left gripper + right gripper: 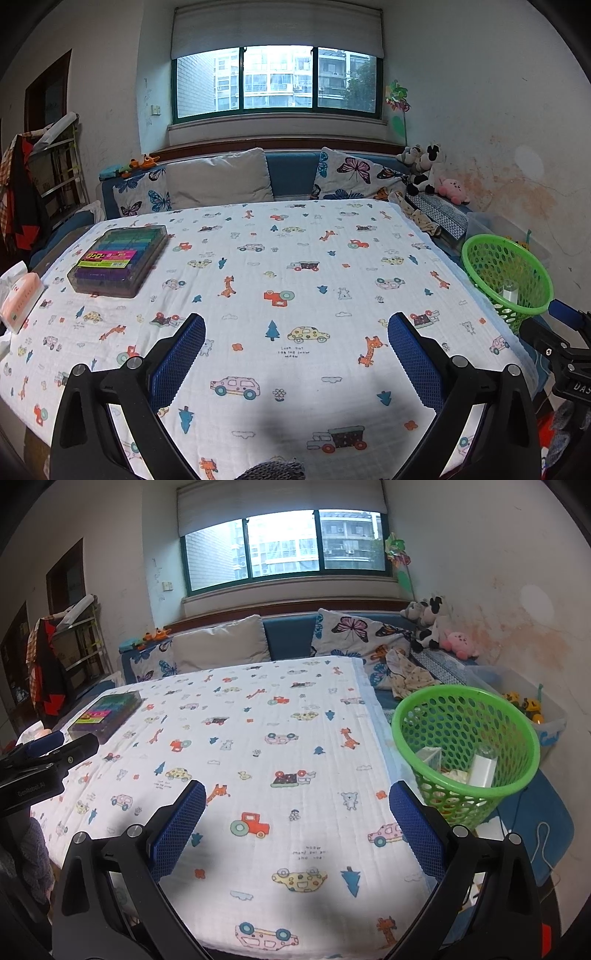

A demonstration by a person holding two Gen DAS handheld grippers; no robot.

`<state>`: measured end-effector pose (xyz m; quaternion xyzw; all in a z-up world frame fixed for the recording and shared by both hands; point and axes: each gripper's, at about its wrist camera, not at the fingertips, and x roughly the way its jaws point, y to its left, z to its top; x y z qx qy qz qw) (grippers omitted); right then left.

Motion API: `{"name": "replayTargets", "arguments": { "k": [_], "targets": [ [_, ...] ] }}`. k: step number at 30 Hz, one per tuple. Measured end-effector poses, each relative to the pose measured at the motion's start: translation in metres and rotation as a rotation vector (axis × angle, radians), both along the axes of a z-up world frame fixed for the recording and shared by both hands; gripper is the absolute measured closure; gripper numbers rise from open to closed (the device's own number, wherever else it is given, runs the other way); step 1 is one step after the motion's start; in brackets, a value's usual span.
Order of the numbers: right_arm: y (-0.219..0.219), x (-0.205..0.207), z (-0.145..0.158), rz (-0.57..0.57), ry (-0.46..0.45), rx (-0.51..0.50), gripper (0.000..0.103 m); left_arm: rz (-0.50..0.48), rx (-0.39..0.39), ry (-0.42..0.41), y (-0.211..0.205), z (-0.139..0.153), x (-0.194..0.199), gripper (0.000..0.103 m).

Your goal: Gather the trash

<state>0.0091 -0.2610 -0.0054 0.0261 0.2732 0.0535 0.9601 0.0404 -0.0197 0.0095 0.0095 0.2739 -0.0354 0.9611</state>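
Note:
A green perforated basket [465,738] stands just past the table's right edge; white boxes and crumpled paper lie inside it. In the left wrist view the same basket [508,275] is at the right, with a small white item inside. My left gripper [295,332] hangs open over the patterned tablecloth [295,258], nothing between its blue pads. My right gripper [297,805] is open too, over the cloth near the table's right side, its right finger close to the basket. Each gripper shows at the edge of the other's view: the right gripper [565,332], the left gripper [48,753].
A clear case of coloured pens [120,260] lies at the table's far left, a pink tissue pack [20,301] beside it. A blue sofa with cushions [218,179] runs behind the table. Plush toys [428,170] and a clear toy bin [524,705] sit at the right.

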Motion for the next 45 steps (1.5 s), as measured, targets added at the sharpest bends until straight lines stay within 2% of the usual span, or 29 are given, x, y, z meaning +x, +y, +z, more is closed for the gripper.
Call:
{"name": "replayTargets", "arguments": {
  "k": [45],
  "targets": [
    [0.0012,0.0013,-0.0026,0.011,-0.003,0.004,0.004,0.006,-0.015,0.018,-0.0033,-0.0045,-0.0002,0.007]
  ]
}}
